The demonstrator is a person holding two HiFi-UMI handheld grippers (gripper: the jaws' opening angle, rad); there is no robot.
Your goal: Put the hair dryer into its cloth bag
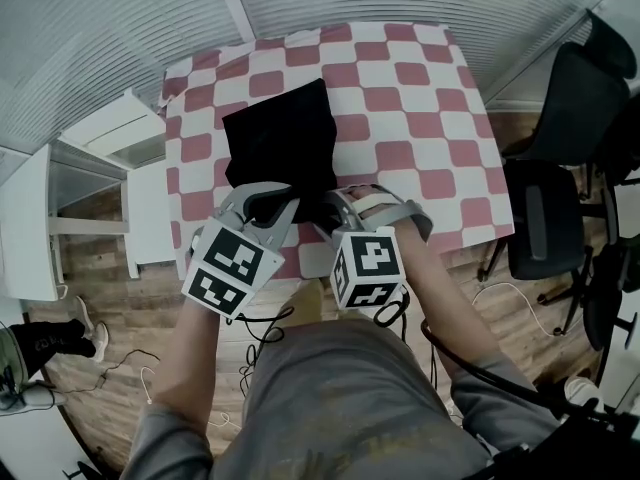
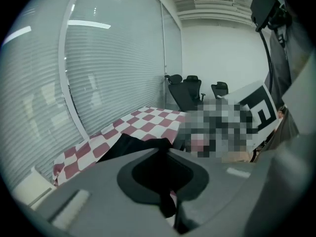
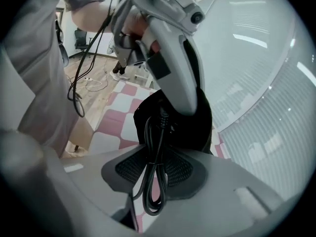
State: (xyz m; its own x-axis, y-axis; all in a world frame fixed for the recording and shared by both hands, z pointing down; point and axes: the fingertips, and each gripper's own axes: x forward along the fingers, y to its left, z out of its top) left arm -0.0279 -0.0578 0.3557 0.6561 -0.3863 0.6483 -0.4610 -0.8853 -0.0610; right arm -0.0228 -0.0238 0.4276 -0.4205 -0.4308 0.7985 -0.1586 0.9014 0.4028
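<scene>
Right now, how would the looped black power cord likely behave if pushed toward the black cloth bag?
The looped black power cord hangs in limp bends, so it would probably buckle rather than slide straight. It looks thin, so likely light. The black cloth bag lies flat, so its mouth may sag shut.

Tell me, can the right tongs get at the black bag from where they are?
Likely yes. The left tongs pinch the near edge of the black bag, and the right tongs, gripping the bundled cord, sit right beside it with nothing in between.
</scene>
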